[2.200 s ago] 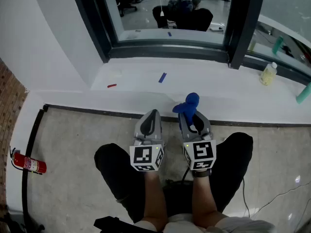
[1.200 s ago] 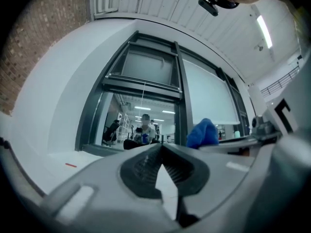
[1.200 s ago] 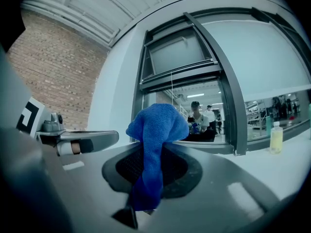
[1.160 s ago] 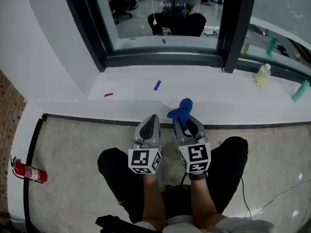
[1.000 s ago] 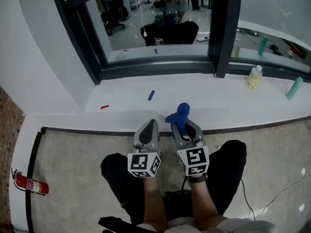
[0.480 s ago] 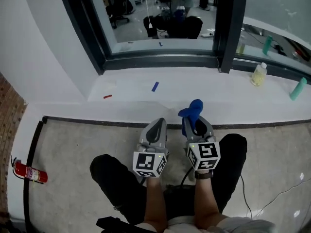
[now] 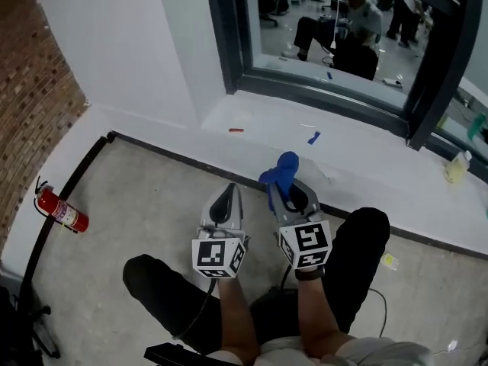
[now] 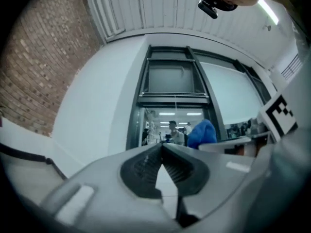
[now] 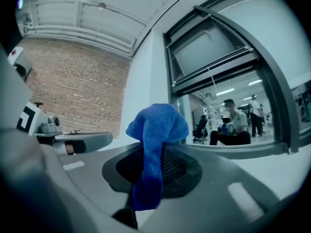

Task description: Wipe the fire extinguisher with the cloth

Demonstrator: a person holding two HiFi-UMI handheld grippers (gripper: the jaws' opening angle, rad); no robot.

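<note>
A small red fire extinguisher (image 7: 62, 210) lies on the concrete floor at the far left, by the brick wall, well away from both grippers. My right gripper (image 7: 288, 192) is shut on a blue cloth (image 7: 279, 172), which bunches above the jaws and hangs between them in the right gripper view, blue cloth (image 9: 154, 140). My left gripper (image 7: 223, 202) is held beside it over the floor, jaws together with nothing in them (image 8: 161, 150). The extinguisher does not show in either gripper view.
A brick wall (image 7: 34, 75) rises at the left. A black pipe (image 7: 57, 204) runs along the floor edge near the extinguisher. A white sill (image 7: 320, 147) below a dark-framed window (image 7: 229, 36) lies ahead, with a bottle (image 7: 457, 166) at right. My legs are below.
The view has swung left: the brick wall has come into view, the extinguisher sits higher and closer, and the window has shifted right. Both grippers stay as they were, cloth still held.
</note>
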